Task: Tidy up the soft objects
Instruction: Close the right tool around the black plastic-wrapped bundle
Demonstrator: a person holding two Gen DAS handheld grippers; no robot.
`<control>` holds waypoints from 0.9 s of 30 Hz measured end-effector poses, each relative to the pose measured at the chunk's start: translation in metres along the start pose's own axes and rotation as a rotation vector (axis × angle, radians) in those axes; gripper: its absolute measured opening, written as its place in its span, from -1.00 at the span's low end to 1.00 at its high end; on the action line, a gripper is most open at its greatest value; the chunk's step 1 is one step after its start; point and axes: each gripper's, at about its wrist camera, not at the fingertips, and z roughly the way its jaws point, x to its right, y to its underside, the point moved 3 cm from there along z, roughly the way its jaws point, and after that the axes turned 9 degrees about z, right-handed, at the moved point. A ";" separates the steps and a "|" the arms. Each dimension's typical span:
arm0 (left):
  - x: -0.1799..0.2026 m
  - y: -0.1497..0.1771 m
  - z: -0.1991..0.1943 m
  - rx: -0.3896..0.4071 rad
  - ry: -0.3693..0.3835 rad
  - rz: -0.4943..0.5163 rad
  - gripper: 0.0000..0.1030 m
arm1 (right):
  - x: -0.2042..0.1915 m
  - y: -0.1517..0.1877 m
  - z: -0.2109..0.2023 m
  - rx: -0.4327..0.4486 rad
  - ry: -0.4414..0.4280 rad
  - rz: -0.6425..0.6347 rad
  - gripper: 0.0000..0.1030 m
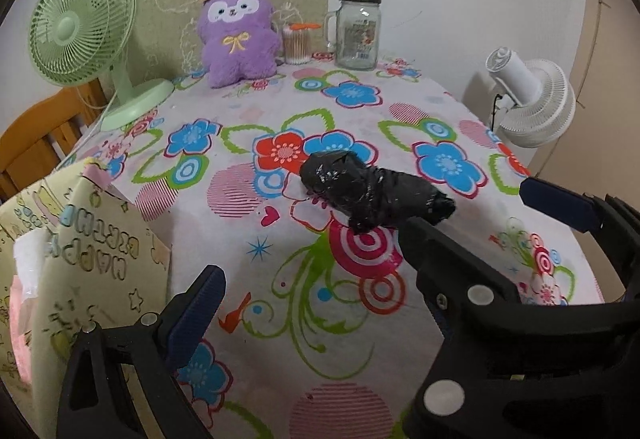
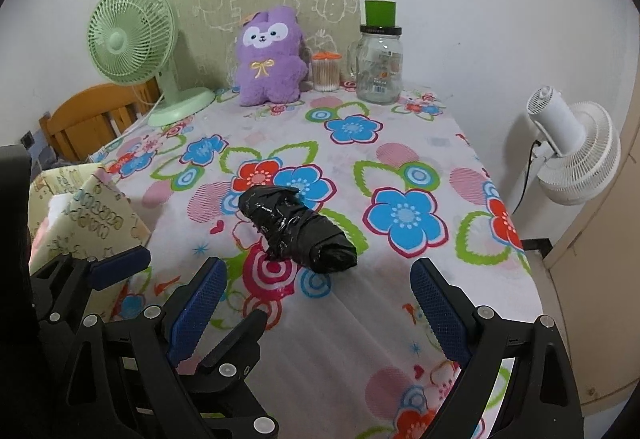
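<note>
A black plastic-wrapped bundle (image 1: pixel 372 195) (image 2: pixel 296 235) lies on the flowered tablecloth (image 1: pixel 360 111) near the table's middle. My left gripper (image 1: pixel 316 263) is open just short of it, nothing between the fingers. My right gripper (image 2: pixel 318 271) is also open, its fingertips flanking the bundle's near end without touching it; one of its pads (image 1: pixel 560 203) shows at the right of the left wrist view. The two grippers sit close side by side. A purple plush toy (image 1: pixel 238 35) (image 2: pixel 268 59) sits upright at the far edge.
A box wrapped in yellow birthday paper (image 1: pixel 92 239) (image 2: pixel 88 215) stands at the near left. At the back are a green fan (image 1: pixel 80 23), a cotton-swab tub (image 1: pixel 298 43) and a glass jar (image 1: pixel 358 31). A white fan (image 2: pixel 576 155) stands beyond the right edge, a wooden chair (image 2: pixel 92 115) on the left.
</note>
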 end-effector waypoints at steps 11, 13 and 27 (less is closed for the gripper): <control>-0.008 -0.001 0.026 -0.047 0.011 -0.015 0.95 | -0.007 -0.005 0.038 -0.025 0.007 -0.044 0.84; -0.010 0.000 0.033 -0.069 0.026 -0.031 0.95 | -0.007 -0.007 0.044 -0.031 0.006 -0.043 0.84; -0.007 0.003 0.037 -0.071 0.021 -0.001 0.97 | -0.011 0.001 0.074 -0.151 -0.035 -0.068 -0.17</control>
